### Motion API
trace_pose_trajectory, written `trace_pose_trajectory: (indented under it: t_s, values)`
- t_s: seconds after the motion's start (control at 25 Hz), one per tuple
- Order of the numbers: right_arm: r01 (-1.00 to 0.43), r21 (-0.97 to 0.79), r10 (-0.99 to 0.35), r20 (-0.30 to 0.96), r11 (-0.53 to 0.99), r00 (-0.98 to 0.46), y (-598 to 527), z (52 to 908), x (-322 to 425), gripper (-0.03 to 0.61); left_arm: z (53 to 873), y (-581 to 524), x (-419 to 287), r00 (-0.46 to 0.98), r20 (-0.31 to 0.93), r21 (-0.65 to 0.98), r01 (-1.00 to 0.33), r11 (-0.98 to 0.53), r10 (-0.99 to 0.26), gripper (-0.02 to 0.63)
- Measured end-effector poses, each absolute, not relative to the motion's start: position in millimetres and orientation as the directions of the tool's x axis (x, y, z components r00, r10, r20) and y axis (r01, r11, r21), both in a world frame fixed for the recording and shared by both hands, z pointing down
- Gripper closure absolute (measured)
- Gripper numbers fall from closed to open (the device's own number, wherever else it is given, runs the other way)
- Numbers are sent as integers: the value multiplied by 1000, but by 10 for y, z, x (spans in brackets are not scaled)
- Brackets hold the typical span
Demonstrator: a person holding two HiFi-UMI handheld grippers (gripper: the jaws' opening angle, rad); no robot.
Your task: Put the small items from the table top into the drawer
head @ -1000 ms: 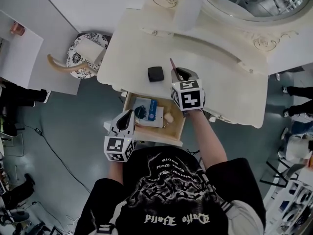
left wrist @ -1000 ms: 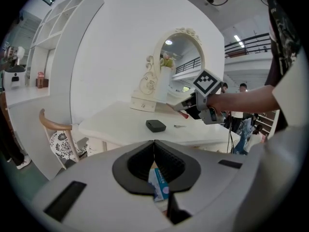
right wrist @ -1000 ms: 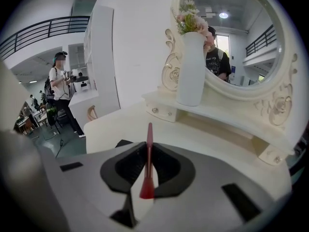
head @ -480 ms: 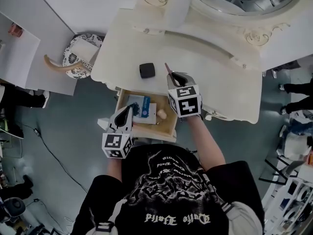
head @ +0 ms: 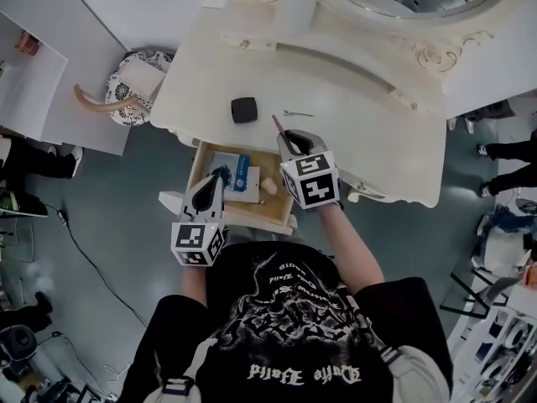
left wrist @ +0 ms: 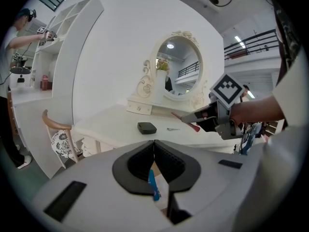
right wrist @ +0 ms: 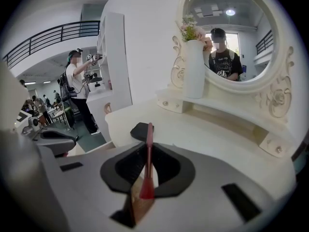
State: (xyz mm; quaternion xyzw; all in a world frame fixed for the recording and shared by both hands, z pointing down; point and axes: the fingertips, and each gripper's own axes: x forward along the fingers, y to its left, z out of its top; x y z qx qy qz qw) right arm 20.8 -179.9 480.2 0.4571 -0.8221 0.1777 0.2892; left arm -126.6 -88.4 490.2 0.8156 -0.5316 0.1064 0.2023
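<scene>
My right gripper hangs over the front edge of the cream dressing table, shut on a thin red stick that points up and forward from its jaws. A small black box and a metal hairpin lie on the table top just beyond it; the left gripper view also takes in the box and the hairpin. The drawer below stands open with a white and blue pack and a beige lump inside. At the drawer's left front my left gripper is shut and holds nothing.
An oval mirror and a white vase stand at the back of the table on a raised shelf. A chair with a patterned cushion stands left of the table. People stand further off in the room.
My right gripper has drawn back toward the table's front edge with the red stick, uncovering the hairpin. The left gripper has stayed by the drawer.
</scene>
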Motion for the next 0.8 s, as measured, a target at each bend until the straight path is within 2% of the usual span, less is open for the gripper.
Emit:
trace_pose_trajectory:
  t_s: [0.48, 0.8]
  values:
    - [-777, -65, -545, 677, 626, -495, -1373, 5074, 1, 528, 4871, -780, -1244, 369, 380, 208, -927, -311, -848, 598]
    - [-743, -66, -479, 725, 666, -494, -1182, 5364, -148, 528, 4861, -707, -1332, 353, 380, 196, -934, -298, -855, 598]
